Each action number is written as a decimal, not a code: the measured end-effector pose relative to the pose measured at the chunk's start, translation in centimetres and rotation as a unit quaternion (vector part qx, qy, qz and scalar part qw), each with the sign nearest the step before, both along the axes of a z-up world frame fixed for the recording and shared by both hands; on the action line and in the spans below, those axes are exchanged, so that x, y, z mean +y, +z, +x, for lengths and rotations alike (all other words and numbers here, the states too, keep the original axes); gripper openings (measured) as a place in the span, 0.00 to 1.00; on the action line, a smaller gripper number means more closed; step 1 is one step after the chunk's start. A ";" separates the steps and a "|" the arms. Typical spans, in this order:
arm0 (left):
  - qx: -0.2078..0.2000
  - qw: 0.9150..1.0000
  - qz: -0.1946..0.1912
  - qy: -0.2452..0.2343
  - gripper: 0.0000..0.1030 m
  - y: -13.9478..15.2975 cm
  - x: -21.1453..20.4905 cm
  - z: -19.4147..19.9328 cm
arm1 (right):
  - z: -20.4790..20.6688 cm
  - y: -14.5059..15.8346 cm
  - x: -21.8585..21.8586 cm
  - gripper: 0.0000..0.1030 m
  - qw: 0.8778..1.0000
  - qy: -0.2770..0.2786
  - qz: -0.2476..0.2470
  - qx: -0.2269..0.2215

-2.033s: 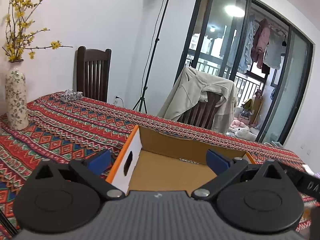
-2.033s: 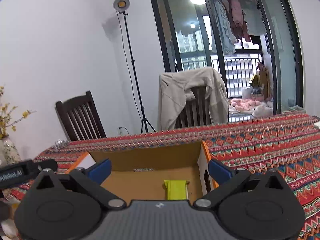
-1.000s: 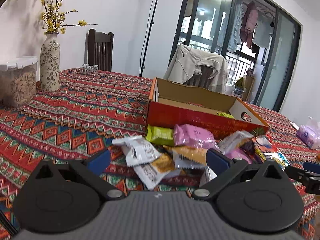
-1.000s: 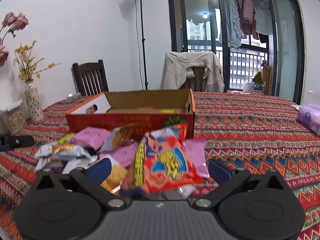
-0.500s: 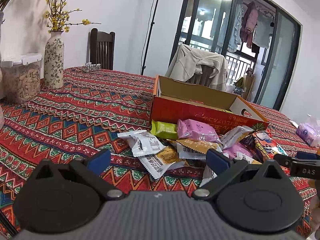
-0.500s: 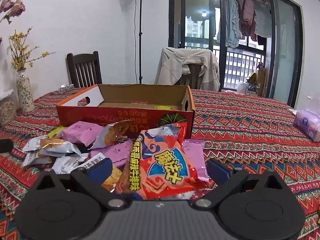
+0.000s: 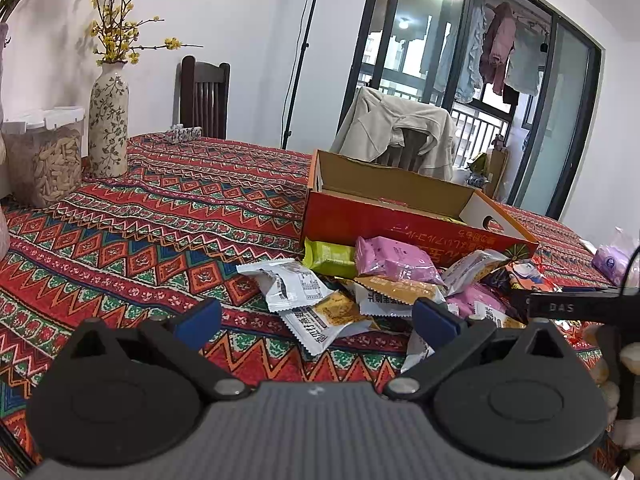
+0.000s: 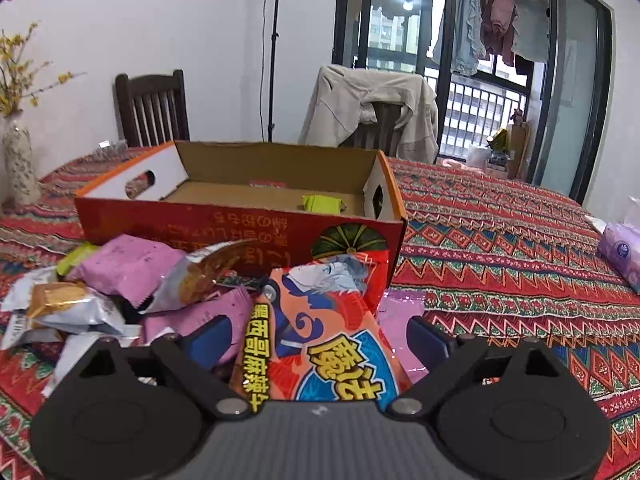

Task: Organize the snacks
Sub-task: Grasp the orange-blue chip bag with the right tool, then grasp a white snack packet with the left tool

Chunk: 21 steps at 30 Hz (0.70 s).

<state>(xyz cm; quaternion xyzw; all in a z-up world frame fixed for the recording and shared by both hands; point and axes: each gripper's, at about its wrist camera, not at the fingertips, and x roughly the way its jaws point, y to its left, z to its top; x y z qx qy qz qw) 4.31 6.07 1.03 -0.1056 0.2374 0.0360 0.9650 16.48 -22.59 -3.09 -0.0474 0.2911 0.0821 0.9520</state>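
The orange snack bag [image 8: 320, 344] lay atop the pile on the tabletop [image 8: 500, 264], before the box [image 8: 240, 236], between my right fingers [image 8: 426, 340], which had just been closing, not yet pressing. It looked light, crinkly, slippery, best pinched across its middle. My left gripper [image 7: 316, 316] gaped empty.

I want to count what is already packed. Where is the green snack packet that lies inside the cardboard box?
In the right wrist view, the green packet lies on the floor of the cardboard box, toward its right end, near the end wall with the handle hole.
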 end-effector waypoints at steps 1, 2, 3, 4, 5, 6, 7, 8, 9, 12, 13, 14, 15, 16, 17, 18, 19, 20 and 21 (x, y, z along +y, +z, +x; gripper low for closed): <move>0.001 1.000 0.001 0.000 1.00 0.0 0.0 0.0 | 0.2 -0.2 0.1 0.85 1.000 -0.003 -0.002 0.003; 0.002 1.000 0.002 0.000 1.00 -0.1 0.0 0.0 | 0.4 -0.3 0.1 0.83 1.000 -0.004 -0.002 0.006; 0.003 1.000 0.003 0.000 1.00 -0.1 0.0 0.0 | 0.5 -0.5 0.1 0.80 1.000 -0.005 -0.001 0.008; 0.004 1.000 0.004 0.000 1.00 -0.2 -0.1 0.1 | 0.5 -0.6 0.1 0.77 1.000 -0.005 0.000 0.011; 0.006 1.000 0.004 0.000 1.00 -0.2 -0.1 0.1 | 0.5 -0.7 0.0 0.76 1.000 -0.005 0.002 0.012; 0.007 1.000 0.005 0.000 1.00 -0.3 -0.1 0.2 | 0.4 -0.7 0.0 0.73 1.000 -0.005 0.003 0.009; 0.009 1.000 0.006 0.000 1.00 -0.4 -0.1 0.3 | 0.2 -0.7 0.1 0.68 1.000 -0.005 0.000 0.006; 0.011 1.000 0.008 -0.001 1.00 -0.4 -0.1 0.4 | 0.1 -0.8 0.1 0.66 1.000 -0.004 -0.001 0.002; 0.013 1.000 0.010 -0.001 1.00 -0.5 -0.2 0.5 | -0.1 -0.8 0.0 0.63 1.000 -0.002 0.000 -0.001; 0.020 1.000 0.012 0.003 1.00 -0.7 0.0 0.9 | -0.9 -0.5 -0.2 0.53 1.000 0.002 -0.002 -0.017; 0.022 1.000 0.013 0.006 1.00 -0.8 0.0 1.0 | -1.2 -0.4 -0.4 0.53 1.000 0.003 -0.002 -0.023; 0.024 1.000 0.014 0.008 1.00 -0.8 0.2 1.2 | -1.4 -0.2 -0.5 0.53 1.000 0.002 -0.001 -0.029; 0.026 0.999 0.015 0.012 1.00 -0.9 0.4 1.5 | -1.7 -0.1 -0.8 0.53 0.999 0.001 0.001 -0.036; 0.027 0.999 0.018 0.017 1.00 -0.9 0.6 1.9 | -2.1 0.2 -1.0 0.53 0.999 0.000 0.003 -0.043; 0.029 0.999 0.022 0.022 1.00 -0.8 0.7 2.3 | -2.3 0.3 -1.2 0.53 0.999 0.000 0.006 -0.048; 0.032 0.999 0.026 0.029 1.00 -0.7 1.0 2.9 | -2.5 0.5 -1.5 0.53 0.999 -0.001 0.009 -0.054; 0.035 0.998 0.027 0.034 1.00 -0.6 1.3 3.4 | -2.8 0.7 -1.7 0.53 0.998 -0.003 0.011 -0.059; 0.038 0.998 0.027 0.039 1.00 -0.5 1.6 4.0 | -2.9 0.9 -2.0 0.53 0.998 -0.005 0.013 -0.062; 0.043 0.998 0.027 0.044 1.00 -0.4 1.9 4.8 | -3.1 1.1 -2.3 0.53 0.998 -0.007 0.014 -0.065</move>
